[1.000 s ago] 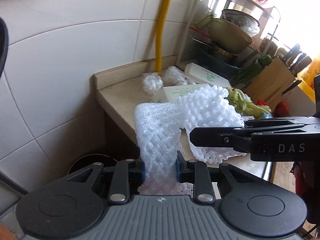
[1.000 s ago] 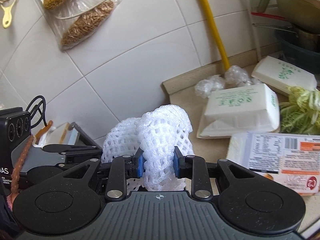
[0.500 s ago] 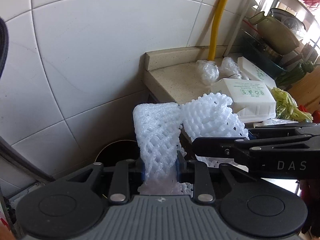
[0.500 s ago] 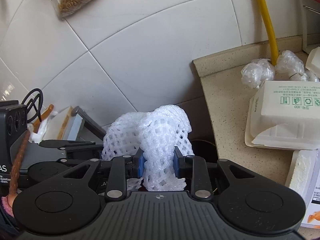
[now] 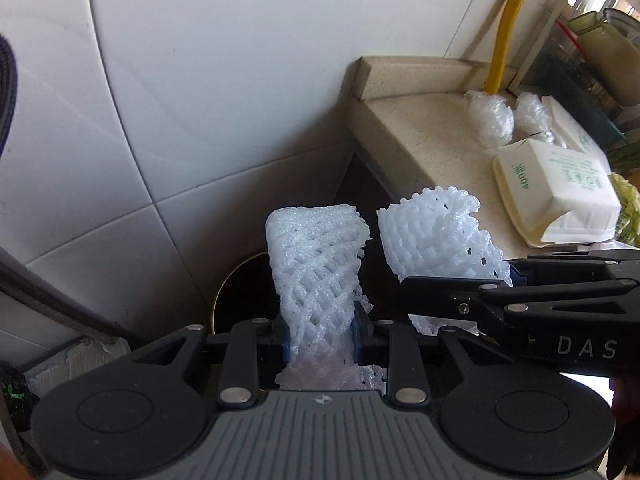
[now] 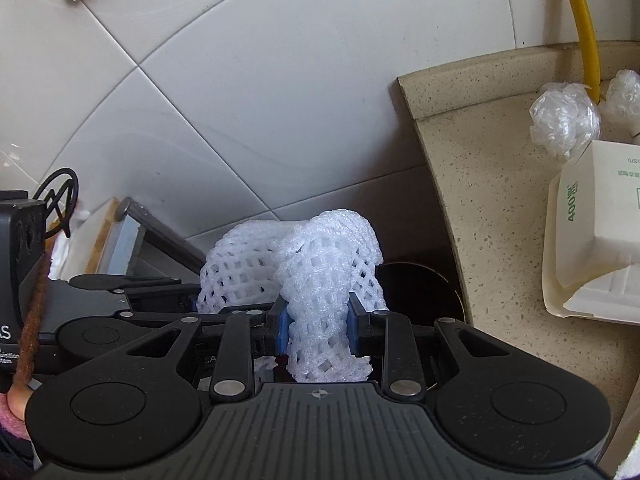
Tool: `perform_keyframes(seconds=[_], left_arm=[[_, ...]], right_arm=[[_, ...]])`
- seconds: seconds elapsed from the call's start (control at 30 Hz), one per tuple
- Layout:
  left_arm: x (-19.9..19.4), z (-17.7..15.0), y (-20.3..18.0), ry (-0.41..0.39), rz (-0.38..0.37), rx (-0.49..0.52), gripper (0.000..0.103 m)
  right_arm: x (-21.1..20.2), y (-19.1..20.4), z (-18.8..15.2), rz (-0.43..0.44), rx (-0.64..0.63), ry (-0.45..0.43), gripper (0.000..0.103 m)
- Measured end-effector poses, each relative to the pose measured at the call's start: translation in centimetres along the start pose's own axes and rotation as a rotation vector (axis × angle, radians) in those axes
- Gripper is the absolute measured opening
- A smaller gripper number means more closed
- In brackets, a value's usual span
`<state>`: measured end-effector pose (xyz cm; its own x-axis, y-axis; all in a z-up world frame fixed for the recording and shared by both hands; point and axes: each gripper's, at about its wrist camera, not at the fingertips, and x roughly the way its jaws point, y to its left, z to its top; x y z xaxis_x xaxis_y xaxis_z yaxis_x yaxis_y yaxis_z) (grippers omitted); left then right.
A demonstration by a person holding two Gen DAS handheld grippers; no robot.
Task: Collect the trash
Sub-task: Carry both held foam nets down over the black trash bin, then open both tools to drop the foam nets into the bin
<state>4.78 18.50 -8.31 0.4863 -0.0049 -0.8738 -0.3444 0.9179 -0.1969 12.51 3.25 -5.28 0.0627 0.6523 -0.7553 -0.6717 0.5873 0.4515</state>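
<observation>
Two foam nets: one stands lengthwise toward 12 o'clock, clamped in the left gripper; the other stands likewise, pinched in the right gripper. Both hang over one dark bin. At 2 o'clock, two white boxes sit on the counter.

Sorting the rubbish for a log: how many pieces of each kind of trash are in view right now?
Foam fruit nets: 2, one in the left gripper, one in the right gripper
Crumpled plastic wrap balls: 2
Foam takeaway boxes: 2
Total: 6
</observation>
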Motion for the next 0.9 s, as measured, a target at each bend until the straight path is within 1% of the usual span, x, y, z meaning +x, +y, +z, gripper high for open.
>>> perform_keyframes(seconds=[0.23,0.33,0.43,0.5,0.53,0.6,0.7,0.8,0.87,0.9], left_arm=[[2.6,0.2,0.6,0.083,0.021,-0.001,0.024],[4.0,0.4,0.7,0.12,0.024,0.0,0.024],[5.4,0.6,0.8,0.149,0.042,0.01,0.025],[6.3,1.0,1.2,0.168,0.062,-0.002,0.026],[6.6,1.1,1.7,0.18,0.063,-0.018,0.028],[7.1,1.3,2.5,0.197,0.05,-0.048,0.029],[7.7,1.3,3.3,0.214,0.045,-0.073,0.03],[8.2,1.5,4.1,0.234,0.049,-0.105,0.035],[8.6,1.5,4.7,0.258,0.035,-0.136,0.043],[8.7,1.5,5.0,0.267,0.027,-0.148,0.045]], right_arm=[[2.6,-1.0,0.0,-0.011,0.044,0.053,0.035],[3.7,-1.3,-0.2,-0.026,0.058,0.075,0.035],[4.5,-1.7,-0.4,-0.049,0.068,0.093,0.037],[5.2,-2.2,-0.5,-0.059,0.082,0.107,0.037],[5.6,-2.4,-0.5,-0.052,0.092,0.115,0.034],[6.1,-2.5,-0.5,-0.034,0.104,0.118,0.035],[6.7,-2.3,-0.4,-0.045,0.102,0.117,0.038],[7.1,-2.2,-0.4,-0.062,0.101,0.123,0.042],[7.2,-2.0,-0.4,-0.073,0.094,0.127,0.047],[7.4,-2.0,-0.4,-0.081,0.089,0.129,0.048]])
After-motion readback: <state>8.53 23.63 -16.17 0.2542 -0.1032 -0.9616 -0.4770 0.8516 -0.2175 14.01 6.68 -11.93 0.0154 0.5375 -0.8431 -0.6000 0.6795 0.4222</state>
